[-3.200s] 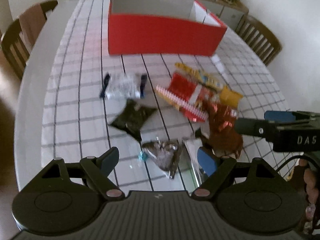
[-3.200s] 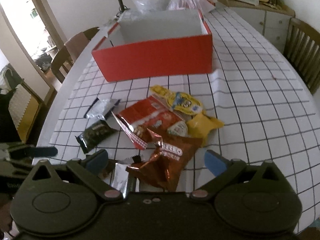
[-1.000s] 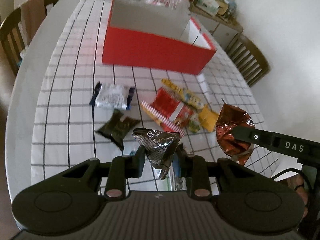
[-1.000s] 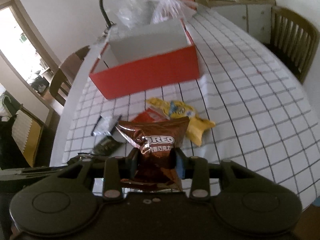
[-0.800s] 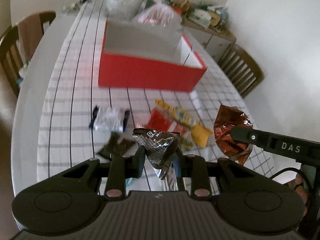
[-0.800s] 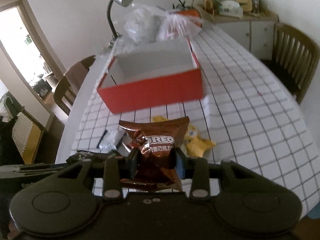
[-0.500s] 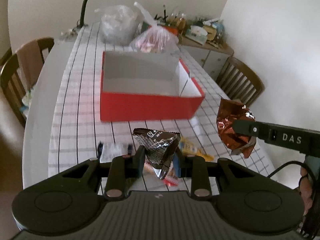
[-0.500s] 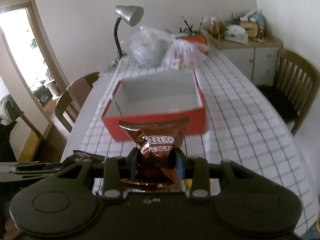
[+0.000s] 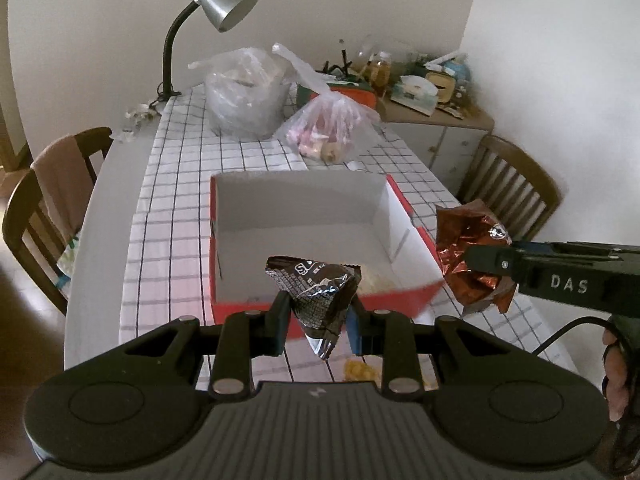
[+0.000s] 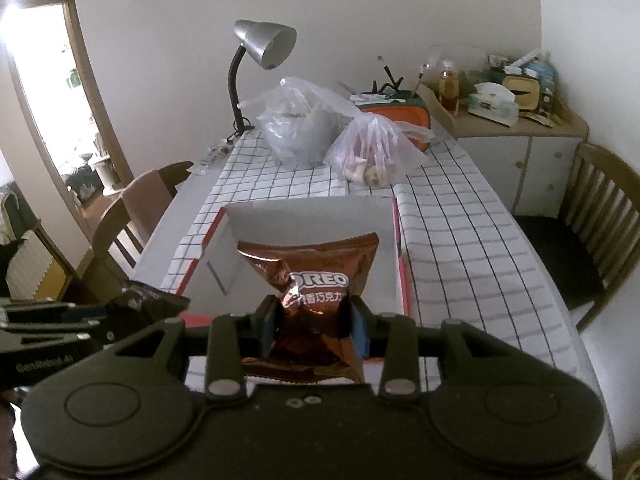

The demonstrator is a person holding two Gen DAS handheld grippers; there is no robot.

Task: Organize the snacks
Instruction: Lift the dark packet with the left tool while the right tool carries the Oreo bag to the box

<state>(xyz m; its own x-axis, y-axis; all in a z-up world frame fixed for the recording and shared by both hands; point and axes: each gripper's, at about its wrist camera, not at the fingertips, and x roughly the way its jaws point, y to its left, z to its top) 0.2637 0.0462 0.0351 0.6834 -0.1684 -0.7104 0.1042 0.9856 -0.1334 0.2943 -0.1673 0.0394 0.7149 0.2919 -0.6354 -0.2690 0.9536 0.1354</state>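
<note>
Left wrist view had my left gripper [image 9: 317,320] clamped on a dark snack packet [image 9: 314,292], the wrapper pinched at its lower half and fanning out above the fingers. That packet hung in the air just in front of the near wall of the red box [image 9: 312,236], which sat open on the checked tabletop [image 9: 176,184], its white inside mostly bare, with something pale showing at the near wall, half hidden behind the packet. Off to the right in the same view, my right gripper [image 9: 486,268] came in sideways, closed on a copper Oreo bag [image 9: 468,256], held up beside the box's right wall and clear of the tabletop. Below my left fingers, a scrap of yellow wrapper [image 9: 358,370] showed on the tabletop near its front edge.

Right wrist view confirmed it: right gripper [image 10: 314,330] squeezed tight around the waist of the Oreo bag [image 10: 316,276], top of the bag flared out against the box's [image 10: 316,216] white back wall as seen from here. My left gripper [image 10: 100,320] poked in from the left, the dark packet [image 10: 148,300] at its tip, level with the box's near left corner.

Beyond the box, toward the far edge of the tabletop, two clear plastic bags [image 9: 244,92] sat side by side, and a silver desk lamp [image 9: 218,0] stood at the far left corner. Wooden chairs [image 9: 48,208] flanked both long edges.
</note>
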